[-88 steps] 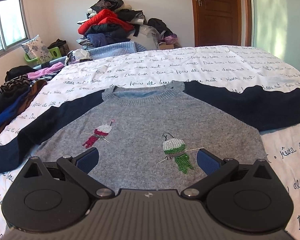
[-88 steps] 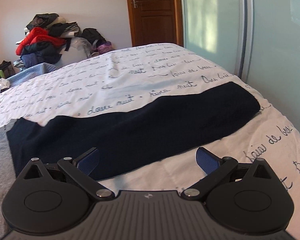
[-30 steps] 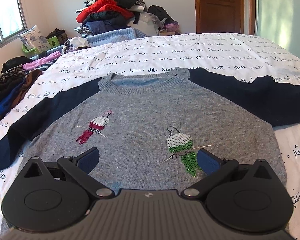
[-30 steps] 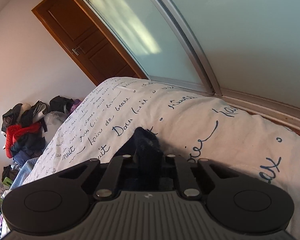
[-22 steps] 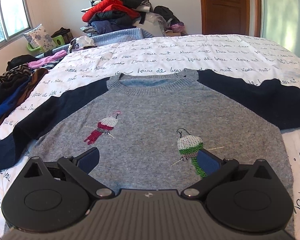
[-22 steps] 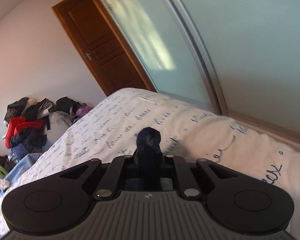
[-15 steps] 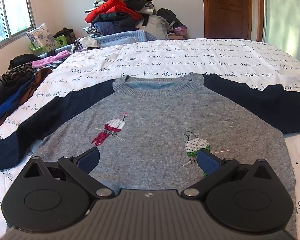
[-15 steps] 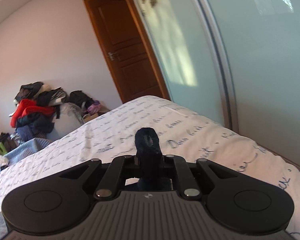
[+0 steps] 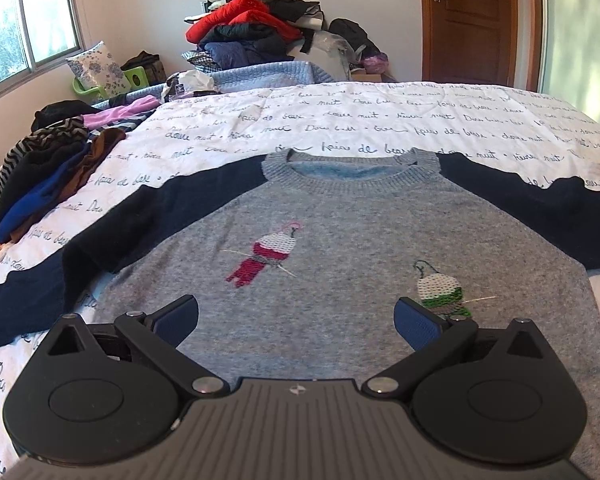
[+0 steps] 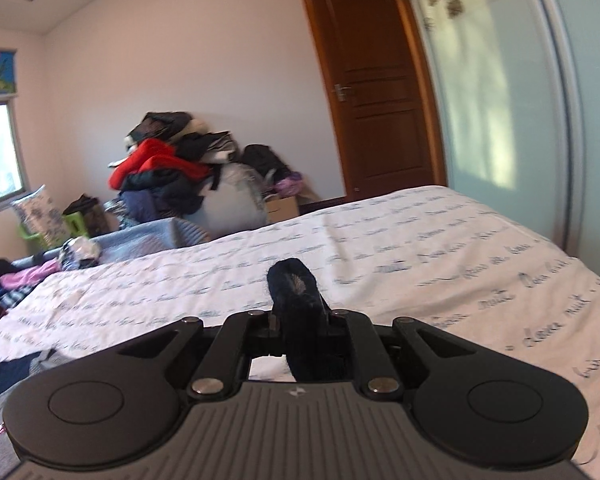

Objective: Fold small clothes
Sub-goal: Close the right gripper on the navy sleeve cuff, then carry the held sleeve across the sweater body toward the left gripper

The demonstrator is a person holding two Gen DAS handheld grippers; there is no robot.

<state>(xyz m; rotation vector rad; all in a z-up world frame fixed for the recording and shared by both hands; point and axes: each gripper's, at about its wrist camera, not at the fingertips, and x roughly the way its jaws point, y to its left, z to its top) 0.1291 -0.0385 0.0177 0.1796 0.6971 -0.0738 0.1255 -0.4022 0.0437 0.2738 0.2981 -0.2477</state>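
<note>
A grey knit sweater point(image 9: 340, 248) with two embroidered birds and navy sleeves lies flat, front up, on the bed. Its left navy sleeve point(image 9: 100, 240) stretches out to the left. The other navy sleeve point(image 9: 548, 216) runs off the picture's right edge. My left gripper point(image 9: 296, 320) hovers open over the sweater's lower front, nothing between its blue pads. In the right wrist view my right gripper point(image 10: 298, 320) is shut on a bunched end of the navy sleeve point(image 10: 294, 292), lifted above the bed. A corner of the grey sweater point(image 10: 4, 412) shows at lower left there.
The bed carries a white cover with handwritten script point(image 9: 380, 120). Several folded clothes point(image 9: 40, 176) are stacked along its left side. A heap of garments point(image 9: 260, 28) stands by the far wall. A brown door point(image 10: 376, 92) and frosted sliding panels point(image 10: 520, 100) are on the right.
My right gripper, still clamped on the navy sleeve end, has risen, rolled level and swung left towards the sweater. My left gripper has drifted slightly over the sweater and stays open.
</note>
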